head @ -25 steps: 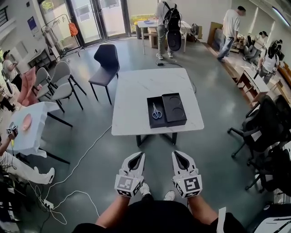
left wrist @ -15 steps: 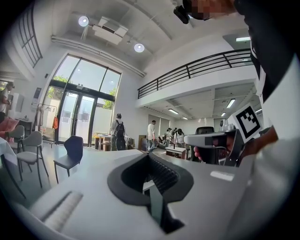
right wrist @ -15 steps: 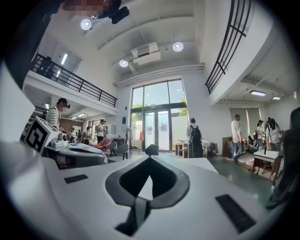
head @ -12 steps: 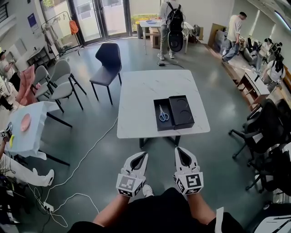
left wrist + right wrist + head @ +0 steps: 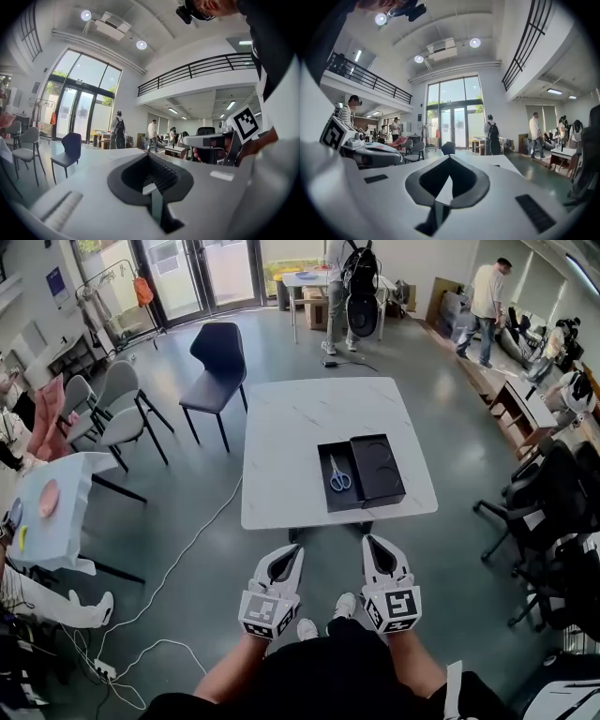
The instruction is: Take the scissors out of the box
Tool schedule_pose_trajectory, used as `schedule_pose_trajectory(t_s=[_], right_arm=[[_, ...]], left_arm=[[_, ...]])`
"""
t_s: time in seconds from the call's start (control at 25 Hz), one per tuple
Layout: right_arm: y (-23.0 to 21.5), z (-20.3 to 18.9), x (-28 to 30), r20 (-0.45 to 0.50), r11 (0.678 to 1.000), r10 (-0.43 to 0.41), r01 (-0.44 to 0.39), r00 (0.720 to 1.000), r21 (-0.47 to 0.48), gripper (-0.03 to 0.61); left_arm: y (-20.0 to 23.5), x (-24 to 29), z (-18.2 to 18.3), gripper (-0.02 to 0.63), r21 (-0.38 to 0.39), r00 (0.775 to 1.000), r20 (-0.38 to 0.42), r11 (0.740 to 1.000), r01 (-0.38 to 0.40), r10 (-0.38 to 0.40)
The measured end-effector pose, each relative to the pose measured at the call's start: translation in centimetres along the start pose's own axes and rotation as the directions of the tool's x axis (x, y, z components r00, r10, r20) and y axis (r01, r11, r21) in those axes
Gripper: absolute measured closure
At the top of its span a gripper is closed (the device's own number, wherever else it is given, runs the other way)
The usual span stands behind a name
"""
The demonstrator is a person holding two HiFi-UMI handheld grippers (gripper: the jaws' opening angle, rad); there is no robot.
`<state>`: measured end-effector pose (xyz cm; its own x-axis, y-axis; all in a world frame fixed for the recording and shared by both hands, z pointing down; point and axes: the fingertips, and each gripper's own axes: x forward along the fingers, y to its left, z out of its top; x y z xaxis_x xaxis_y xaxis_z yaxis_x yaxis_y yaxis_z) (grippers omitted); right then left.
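The scissors (image 5: pixel 338 474), with blue handles, lie in the left half of an open black box (image 5: pixel 330 499). Its black lid (image 5: pixel 378 468) lies against its right side. Both rest near the front edge of a white table (image 5: pixel 300 427). My left gripper (image 5: pixel 292 550) and right gripper (image 5: pixel 369 541) hang side by side over the floor, short of the table's near edge, pointing toward it. Both are shut with nothing in them. In the left gripper view the left gripper (image 5: pixel 149 157) shows closed jaws, and the right gripper (image 5: pixel 450 160) looks the same in its own view.
A black chair (image 5: pixel 214 357) stands beyond the table's left corner, and grey chairs (image 5: pixel 117 399) sit further left. A small cloth-covered table (image 5: pixel 52 512) is at the left, office chairs (image 5: pixel 544 512) at the right. A white cable (image 5: pixel 178 568) runs over the floor. People (image 5: pixel 352 277) stand at the back.
The table and box have drawn a little nearer in the head view. Both grippers have moved forward toward the table's near edge, still shut.
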<state>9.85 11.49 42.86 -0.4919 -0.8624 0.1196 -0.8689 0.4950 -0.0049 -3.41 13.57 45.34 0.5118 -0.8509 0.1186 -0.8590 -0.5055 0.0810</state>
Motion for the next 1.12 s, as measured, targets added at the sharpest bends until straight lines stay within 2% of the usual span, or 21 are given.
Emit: schedule_pose_trajectory(t_s=[0.28,0.48,0.76,0.92,1.12], right_arm=[[-1.8,0.6,2.8,0.010,0.999,0.035,-0.035,0.999,-0.002,0.588],[-3.8,0.4,4.4,0.004,0.996,0.083,-0.083,0.997,0.020,0.588],[-6.5,0.2,7.2,0.001,0.988,0.151,-0.151,0.989,0.034,0.588],[-8.7,-0.9,7.8,-0.013,0.983,0.168,-0.166,0.986,0.073,0.588],[-10.5,-1.5,8.4,-0.016,0.978,0.197,-0.195,0.980,0.077,0.588]], left_arm=[[1.9,2.9,0.3,0.604,0.008,0.999,-0.010,0.999,-0.041,0.041],[1.3,5.8,0.3,0.604,0.035,0.999,-0.022,0.998,-0.047,0.048],[1.7,9.5,0.1,0.604,0.074,0.994,-0.055,0.993,-0.094,0.099],[0.9,11.9,0.5,0.604,0.099,0.993,-0.072,0.991,-0.087,0.094],[0.8,13.2,1.0,0.604,0.102,0.989,-0.074,0.988,-0.116,0.124]])
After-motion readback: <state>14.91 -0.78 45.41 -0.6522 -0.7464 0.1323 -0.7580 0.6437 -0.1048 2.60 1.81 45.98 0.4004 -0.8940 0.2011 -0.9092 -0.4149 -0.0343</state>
